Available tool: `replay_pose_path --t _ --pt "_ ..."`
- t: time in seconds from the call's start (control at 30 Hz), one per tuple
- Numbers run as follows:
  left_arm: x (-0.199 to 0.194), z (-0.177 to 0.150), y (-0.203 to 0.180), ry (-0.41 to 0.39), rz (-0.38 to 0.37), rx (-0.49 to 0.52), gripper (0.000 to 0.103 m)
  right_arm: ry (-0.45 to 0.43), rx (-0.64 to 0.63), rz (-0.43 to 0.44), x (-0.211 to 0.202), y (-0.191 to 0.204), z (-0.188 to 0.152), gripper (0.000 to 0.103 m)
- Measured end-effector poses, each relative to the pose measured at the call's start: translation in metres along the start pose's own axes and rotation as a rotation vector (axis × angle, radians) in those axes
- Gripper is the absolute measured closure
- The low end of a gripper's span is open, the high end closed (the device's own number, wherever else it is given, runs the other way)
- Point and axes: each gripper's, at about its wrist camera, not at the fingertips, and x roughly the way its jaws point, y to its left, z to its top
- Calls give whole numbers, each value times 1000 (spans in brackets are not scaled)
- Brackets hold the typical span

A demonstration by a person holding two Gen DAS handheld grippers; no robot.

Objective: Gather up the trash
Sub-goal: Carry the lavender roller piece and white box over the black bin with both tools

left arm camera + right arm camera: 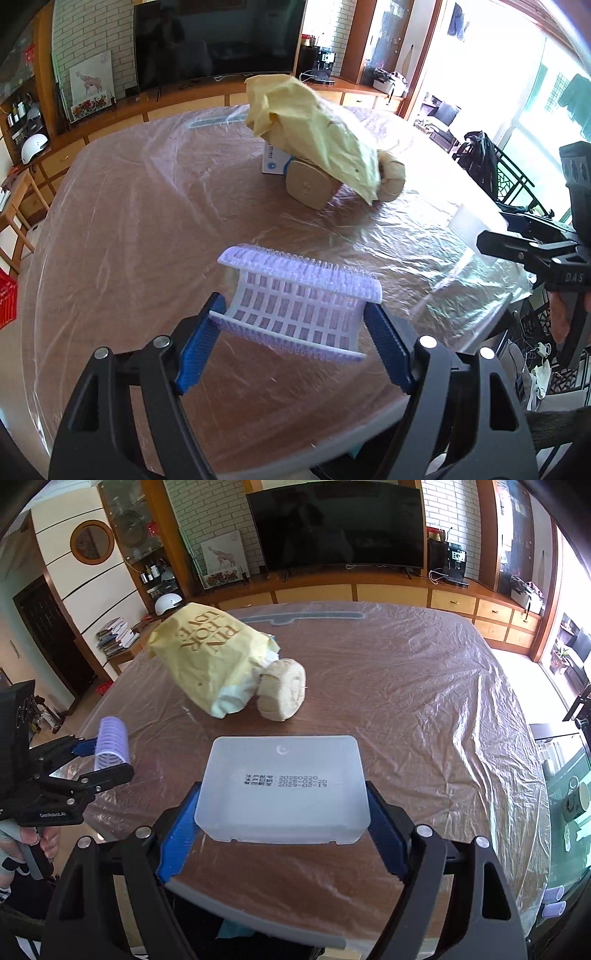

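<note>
My left gripper [291, 332] is shut on a lavender hair roller [299, 299] and holds it above the table; gripper and roller [109, 744] also show at the left of the right wrist view. My right gripper [282, 827] is shut on a translucent white plastic box [282, 790] with a printed date, near the table's front edge; the box [476, 225] shows at the right of the left wrist view. A crumpled yellow paper bag [210, 657] [314, 129] lies mid-table over a small white-and-blue box [275, 162] and a beige pad [310, 184]. A beige roll [282, 694] leans beside it.
The table [424, 701] is brown under a wrinkled clear plastic sheet. A TV [336, 524] and wooden cabinets stand behind it. A white helmet [168, 602] and stacked books lie at far left. Two more lavender rollers [554, 901] lie off the table's right edge.
</note>
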Motion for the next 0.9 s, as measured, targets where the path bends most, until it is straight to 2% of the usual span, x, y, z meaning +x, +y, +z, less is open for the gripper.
replay_pose_path --t 0.9 --pt "-40 -49 -61 -2 -35 52 26 34 -64 115 -57 15 -64 22"
